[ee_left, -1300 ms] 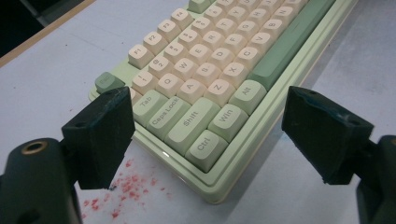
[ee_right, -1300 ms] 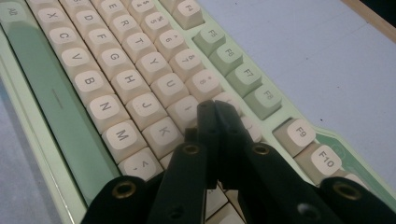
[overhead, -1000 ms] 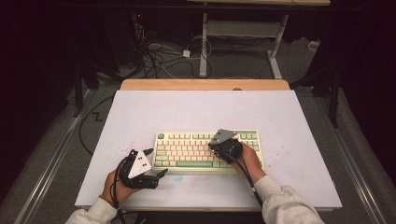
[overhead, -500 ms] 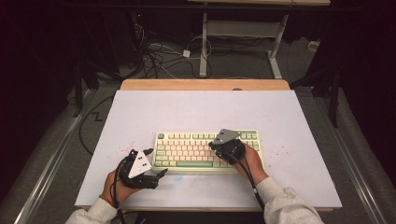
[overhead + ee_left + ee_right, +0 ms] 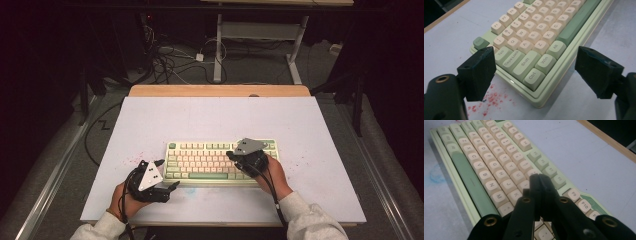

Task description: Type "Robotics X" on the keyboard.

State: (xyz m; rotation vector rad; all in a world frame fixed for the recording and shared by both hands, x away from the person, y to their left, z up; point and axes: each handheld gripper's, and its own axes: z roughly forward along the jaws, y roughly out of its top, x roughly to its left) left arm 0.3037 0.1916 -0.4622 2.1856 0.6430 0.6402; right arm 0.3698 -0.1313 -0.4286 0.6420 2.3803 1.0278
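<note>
Over the keyboard's (image 5: 222, 160) right half, the right gripper (image 5: 539, 178) hangs pressed together, tips above its keys; the left gripper (image 5: 534, 72) gapes beside its left corner.

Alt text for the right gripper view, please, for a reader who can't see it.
The right gripper, jaws closed together, points down over the right-hand keys of a pale green and cream keyboard, tips near the I and O keys. The keyboard lies on a white table with a wooden edge.
</note>
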